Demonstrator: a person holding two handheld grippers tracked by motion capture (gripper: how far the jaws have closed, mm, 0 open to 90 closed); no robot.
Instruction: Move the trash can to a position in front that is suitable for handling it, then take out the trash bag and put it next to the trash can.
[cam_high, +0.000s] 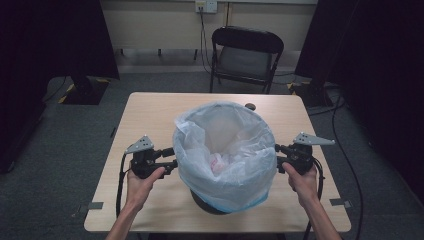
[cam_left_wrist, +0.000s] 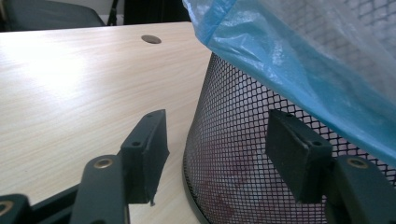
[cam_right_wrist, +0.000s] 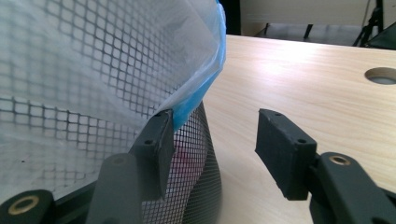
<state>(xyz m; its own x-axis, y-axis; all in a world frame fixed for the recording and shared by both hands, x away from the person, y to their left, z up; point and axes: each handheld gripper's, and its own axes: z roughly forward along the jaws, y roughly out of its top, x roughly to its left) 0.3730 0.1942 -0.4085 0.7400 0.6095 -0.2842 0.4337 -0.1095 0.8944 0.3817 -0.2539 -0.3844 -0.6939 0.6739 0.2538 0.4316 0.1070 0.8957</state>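
Observation:
A black mesh wastebasket stands in the middle of the wooden table. It is lined with a pale blue plastic bag whose edge is folded down over the rim. Something crumpled, white and pink, lies at the bottom of the bag. My left gripper is level at the basket's left side with its jaws apart. In the left gripper view the mesh wall shows between the jaws and neither pad presses on it. My right gripper is open at the right side, its inner jaw beside the bag's hem.
A round cable hole is in the table behind the basket. A black folding chair stands beyond the far edge. Dark curtains hang at both sides of the room, and cables run over the grey floor.

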